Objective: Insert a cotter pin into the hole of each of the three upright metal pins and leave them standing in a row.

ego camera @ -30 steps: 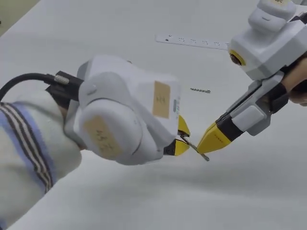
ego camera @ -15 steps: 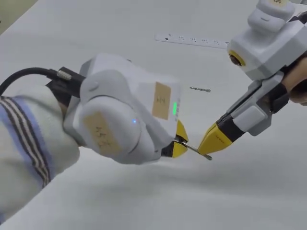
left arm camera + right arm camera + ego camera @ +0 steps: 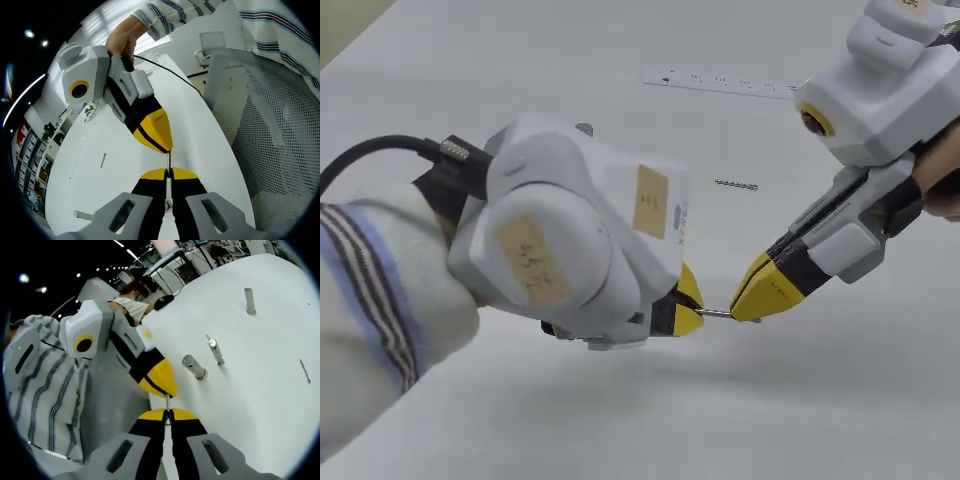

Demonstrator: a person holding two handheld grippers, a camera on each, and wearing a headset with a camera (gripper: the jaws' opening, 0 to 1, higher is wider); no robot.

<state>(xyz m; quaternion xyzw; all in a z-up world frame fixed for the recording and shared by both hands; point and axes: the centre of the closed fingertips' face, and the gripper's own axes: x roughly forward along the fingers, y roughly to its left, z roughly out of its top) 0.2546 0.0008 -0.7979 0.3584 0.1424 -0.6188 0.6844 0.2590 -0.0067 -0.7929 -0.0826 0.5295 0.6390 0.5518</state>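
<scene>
A thin cotter pin (image 3: 714, 313) lies level between the two pairs of yellow tips, just above the white table. My left gripper (image 3: 686, 306) is shut on one end of it and my right gripper (image 3: 744, 305) on the other. In the left gripper view the cotter pin (image 3: 168, 163) runs from my left gripper (image 3: 168, 174) up to the right gripper (image 3: 168, 148). The right gripper view shows my right gripper (image 3: 167, 415) tip to tip with the left gripper (image 3: 170, 391). Three metal pins stand on the table: a far one (image 3: 249, 301), a middle one (image 3: 215, 350) and a near one (image 3: 194, 367).
A loose cotter pin (image 3: 737, 186) lies on the white table (image 3: 570, 90) behind the grippers, also seen as a cotter pin (image 3: 304, 371) at the right. A pale ruler strip (image 3: 720, 85) lies farther back. A mesh chair (image 3: 270, 130) stands beside the table.
The cotter pin has swung from a downward tilt to level. My left gripper has rolled and dropped a little, and the gap between the two tips has widened slightly.
</scene>
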